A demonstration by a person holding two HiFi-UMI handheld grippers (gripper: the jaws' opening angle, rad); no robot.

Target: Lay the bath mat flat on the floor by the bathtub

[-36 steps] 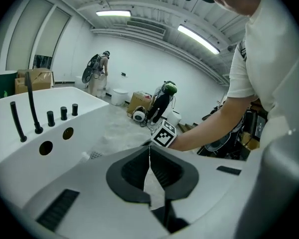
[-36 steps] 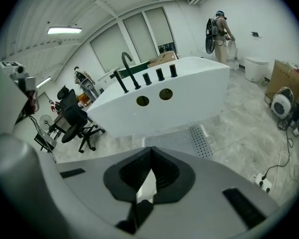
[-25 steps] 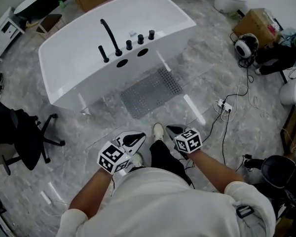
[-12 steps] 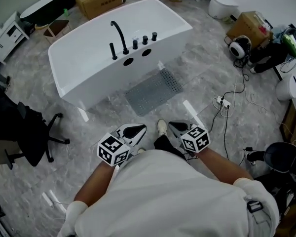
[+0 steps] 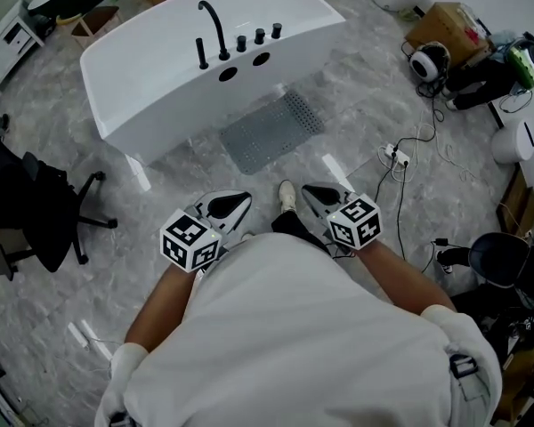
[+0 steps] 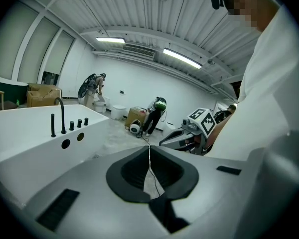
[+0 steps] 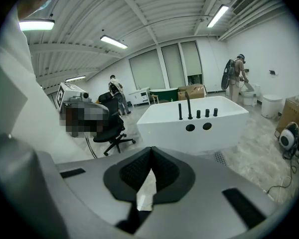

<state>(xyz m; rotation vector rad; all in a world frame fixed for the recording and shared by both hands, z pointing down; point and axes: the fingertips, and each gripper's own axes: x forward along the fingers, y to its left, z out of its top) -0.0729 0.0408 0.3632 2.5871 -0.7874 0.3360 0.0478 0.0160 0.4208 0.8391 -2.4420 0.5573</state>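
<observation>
The grey perforated bath mat (image 5: 269,132) lies flat on the marble floor right beside the white bathtub (image 5: 160,69), below its black taps. A corner of the mat (image 7: 220,157) shows in the right gripper view under the bathtub (image 7: 189,128). Both grippers are held close to the person's body, well short of the mat. My left gripper (image 5: 234,200) has its jaws together with nothing between them, as the left gripper view (image 6: 149,153) confirms. My right gripper (image 5: 313,190) is likewise shut and empty (image 7: 150,156).
A black office chair (image 5: 36,212) stands at the left. A power strip with cables (image 5: 393,157), headphones (image 5: 424,63) and a cardboard box (image 5: 449,29) lie at the right. White strips (image 5: 338,174) lie on the floor near the mat. A person's shoe (image 5: 287,196) shows between the grippers.
The head view has shifted a little, so tub and mat sit higher in the picture. Both grippers stay shut near the body, the left one drifting slightly left. The mat has not moved.
</observation>
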